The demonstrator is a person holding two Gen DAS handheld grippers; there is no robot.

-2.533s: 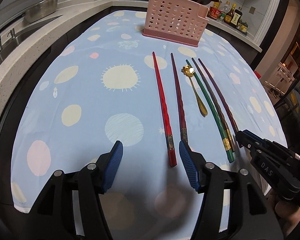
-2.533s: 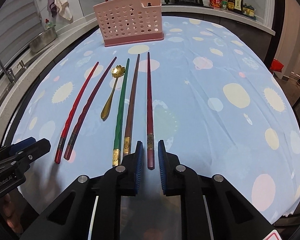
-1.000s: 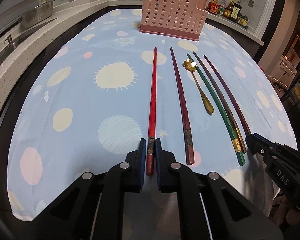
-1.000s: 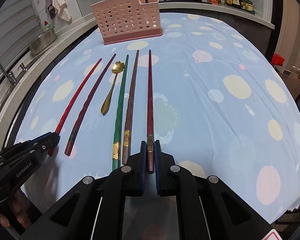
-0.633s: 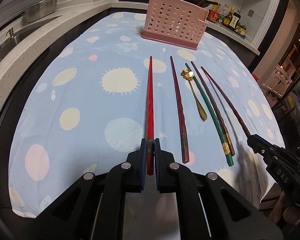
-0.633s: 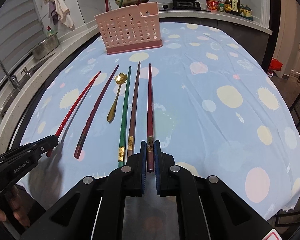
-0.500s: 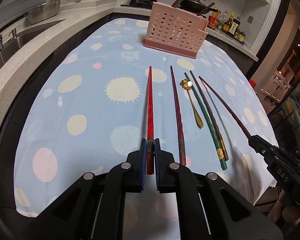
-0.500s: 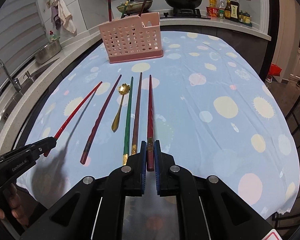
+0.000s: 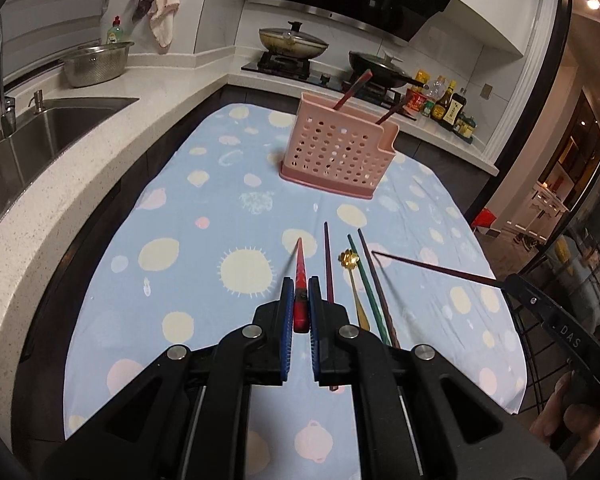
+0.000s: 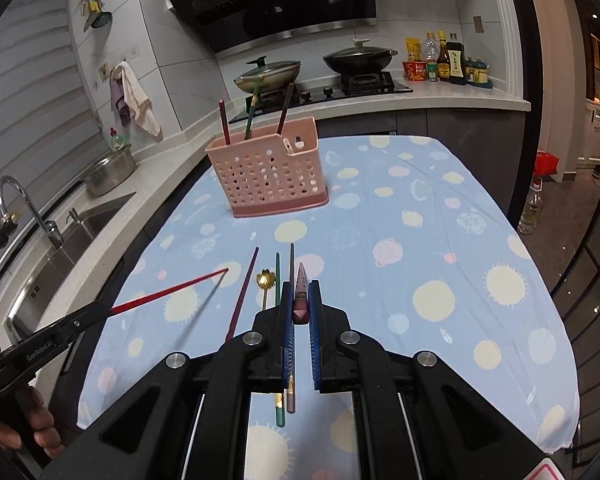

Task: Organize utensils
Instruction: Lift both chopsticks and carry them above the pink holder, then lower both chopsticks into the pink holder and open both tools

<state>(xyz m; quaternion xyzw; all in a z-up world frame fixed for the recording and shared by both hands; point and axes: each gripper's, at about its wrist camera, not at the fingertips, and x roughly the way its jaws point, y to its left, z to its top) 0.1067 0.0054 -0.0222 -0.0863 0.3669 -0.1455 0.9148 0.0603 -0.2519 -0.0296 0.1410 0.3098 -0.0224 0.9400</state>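
Observation:
My left gripper (image 9: 299,304) is shut on a bright red chopstick (image 9: 299,276) and holds it well above the cloth; it also shows in the right wrist view (image 10: 168,290). My right gripper (image 10: 300,304) is shut on a dark maroon chopstick (image 10: 300,292), seen from the left wrist view (image 9: 432,268) raised in the air. On the cloth lie a dark red chopstick (image 9: 328,264), a gold spoon (image 9: 354,280), a green chopstick (image 9: 367,280) and a brown chopstick (image 9: 376,276). The pink perforated holder (image 10: 270,170) stands upright beyond them with several chopsticks in it.
The table wears a blue cloth with pastel dots (image 10: 420,248). A sink (image 9: 40,128) and counter lie to the left. A stove with pans (image 10: 312,68) and sauce bottles (image 10: 444,60) sits behind the holder.
Both grippers have risen with their chopsticks, lifting them off the cloth. The views now look from much higher toward the holder and the kitchen wall.

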